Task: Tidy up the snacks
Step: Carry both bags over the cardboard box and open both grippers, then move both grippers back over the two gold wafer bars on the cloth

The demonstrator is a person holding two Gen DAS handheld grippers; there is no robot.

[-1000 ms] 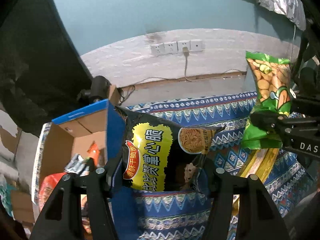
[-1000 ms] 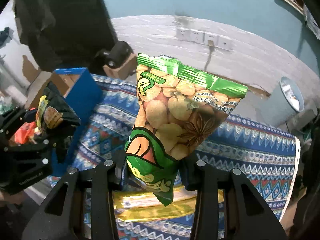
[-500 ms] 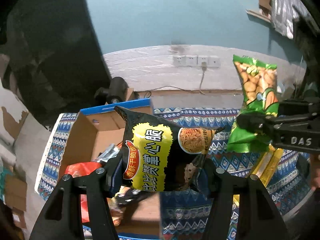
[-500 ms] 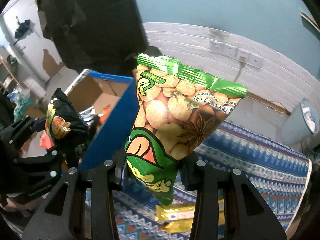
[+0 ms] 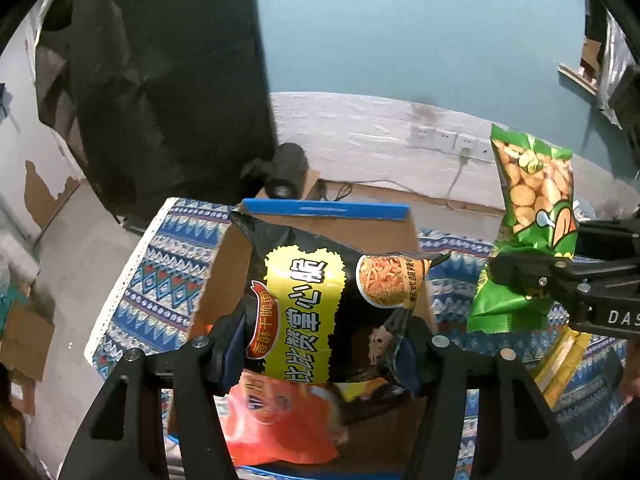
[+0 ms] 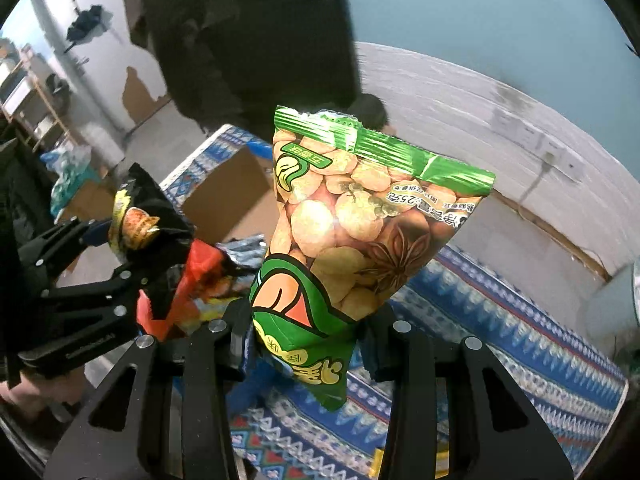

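My left gripper (image 5: 324, 352) is shut on a black and yellow snack bag (image 5: 320, 304) and holds it upright over the open cardboard box (image 5: 316, 232) with a blue rim. A red-orange bag (image 5: 280, 424) lies in the box below it. My right gripper (image 6: 304, 344) is shut on a green bean snack bag (image 6: 352, 236), held upright above the patterned cloth to the right of the box. The green bag (image 5: 532, 224) and right gripper also show in the left wrist view. The left gripper with the black bag (image 6: 140, 216) shows at the left of the right wrist view.
A blue patterned cloth (image 5: 156, 272) covers the table under the box. A yellow packet (image 5: 560, 364) lies on the cloth at the right. A dark hanging cloth (image 5: 160, 80) and a small black device (image 5: 286, 168) stand behind the box. Wall sockets (image 5: 444, 138) are on the back wall.
Both grippers have swung left with their bags. The black bag has moved from beside the box to over its opening. The green bag has come closer to the box.
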